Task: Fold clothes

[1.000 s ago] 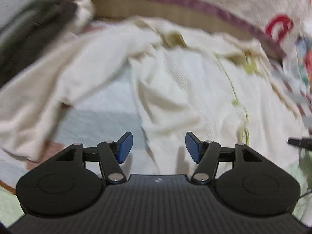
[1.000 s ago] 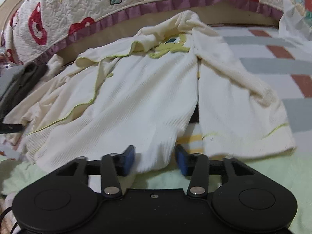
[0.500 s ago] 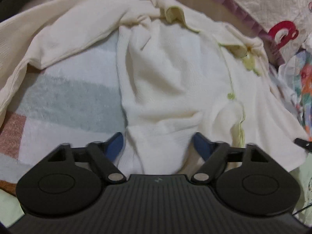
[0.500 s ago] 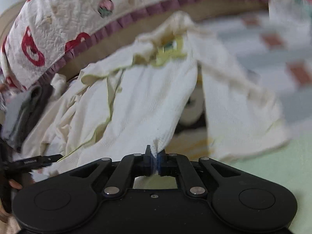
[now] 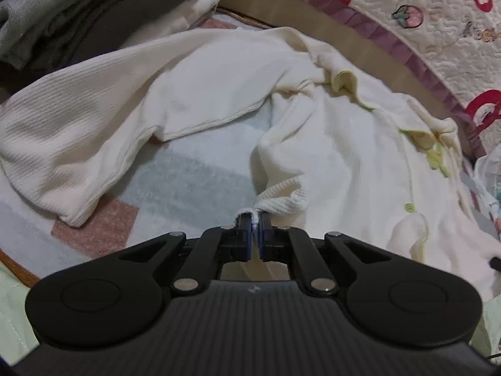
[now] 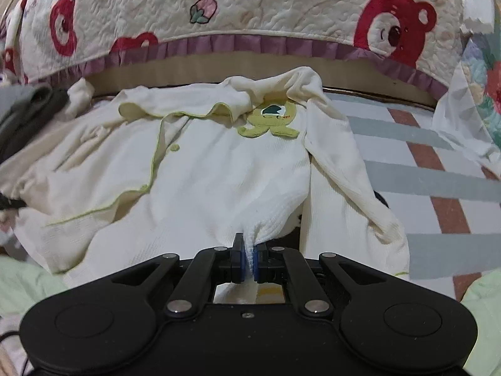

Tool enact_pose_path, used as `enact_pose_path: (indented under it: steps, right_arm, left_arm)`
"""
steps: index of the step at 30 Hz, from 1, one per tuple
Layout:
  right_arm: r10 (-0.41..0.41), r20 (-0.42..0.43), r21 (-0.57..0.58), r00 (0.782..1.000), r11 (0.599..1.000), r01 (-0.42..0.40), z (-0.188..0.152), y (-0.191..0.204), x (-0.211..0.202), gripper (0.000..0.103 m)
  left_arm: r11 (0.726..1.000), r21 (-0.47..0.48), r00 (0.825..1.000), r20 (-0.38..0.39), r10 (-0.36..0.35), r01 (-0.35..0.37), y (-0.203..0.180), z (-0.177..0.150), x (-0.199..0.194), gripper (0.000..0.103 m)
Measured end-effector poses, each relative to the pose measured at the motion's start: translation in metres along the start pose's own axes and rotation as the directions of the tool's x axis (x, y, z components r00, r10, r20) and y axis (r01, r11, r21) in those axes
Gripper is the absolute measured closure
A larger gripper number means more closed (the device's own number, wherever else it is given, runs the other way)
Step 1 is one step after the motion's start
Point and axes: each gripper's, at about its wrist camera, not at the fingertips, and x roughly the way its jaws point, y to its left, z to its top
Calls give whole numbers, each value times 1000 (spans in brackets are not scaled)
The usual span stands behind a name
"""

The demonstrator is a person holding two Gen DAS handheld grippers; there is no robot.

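Lying: cream baby garment [image 6: 219, 169] spread front-up on a striped blanket [image 6: 438, 169], its neck at the far side, its hem at the near side.
Garment detail: green trim [image 6: 156, 153] runs down the front opening; a green animal patch [image 6: 269, 122] sits at the chest in the right wrist view.
Right gripper [image 6: 249, 261]: jaws pressed together, pinching a fold of the garment's near hem; the cloth rises in a small peak from the blue pads [image 6: 240, 261].
Left gripper [image 5: 256, 238]: jaws pressed together on a ribbed edge of the garment, a white bit of cloth showing between the pads [image 5: 247, 238].
Sleeve [image 5: 103, 131]: stretches to the left in the left wrist view, rumpled, its end curled on the blanket.
Hidden: the cloth under each pinch is covered by the gripper body; which part of the garment the ribbed edge belongs to cannot be told.
Cut off: a thin dark tip [image 5: 494, 263] at the right border of the left wrist view, too little to name.
Far side: quilted bedspread [image 6: 281, 9] with red bears and a purple frill.
Far left: pile of grey and dark clothes [image 5: 78, 9], only partly in view.
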Motion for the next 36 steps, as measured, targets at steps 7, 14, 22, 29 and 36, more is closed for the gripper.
enact_pose_path:
  steps: [7,14,22,29,36]
  right_arm:
    - [81,72,-25,994,997,-80,16,1,-5,95]
    - [170,-22,102,985,981,-167,41,5,48,94]
    - [471,0,178,882,868,-463,72,20,83,73]
    - [485,48,133,873,864,-486,54,23,65,73]
    - [312,-74,-83,947,945,-318,31,39,71,73]
  left_arm:
    - [995,-89,986,167,-24,39,9,12,-29,100]
    - [993,-117,999,-51,11,-17,15,-2,9,100]
    - [995,-63,995,-74,66,-71,11,-7,13,99]
    - [995,-68,994,-83,64,-70,13,-6,17,99]
    - [996,-59,994,-95,60,-66,11,-6,19,99]
